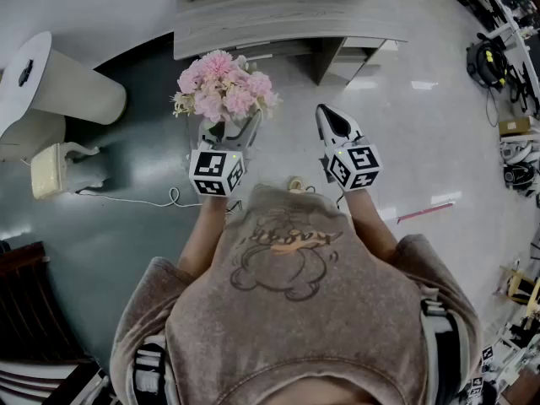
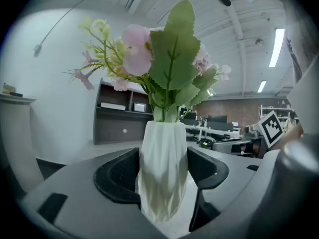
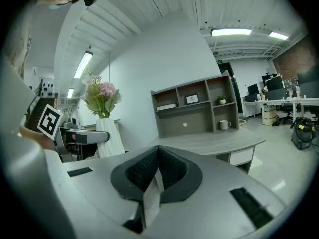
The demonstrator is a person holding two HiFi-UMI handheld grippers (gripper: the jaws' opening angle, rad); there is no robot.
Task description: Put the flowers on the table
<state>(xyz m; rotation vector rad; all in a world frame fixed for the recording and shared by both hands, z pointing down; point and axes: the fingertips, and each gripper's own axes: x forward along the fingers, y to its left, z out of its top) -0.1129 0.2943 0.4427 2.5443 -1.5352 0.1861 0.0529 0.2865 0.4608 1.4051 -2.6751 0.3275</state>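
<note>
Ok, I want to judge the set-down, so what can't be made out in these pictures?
White faceted vase: in the head view the pink flowers and the left gripper cover nearly all of it.
Grey wooden desk: its far part runs off the head view's top edge.
Small things on the grey shelf unit: too small in the right gripper view to name.

Taupe sweatshirt (image 1: 295,327) with cartoon print, grey left claw (image 1: 229,132) and right claw (image 1: 327,118), black-and-white marker cubes (image 1: 217,173).
</note>
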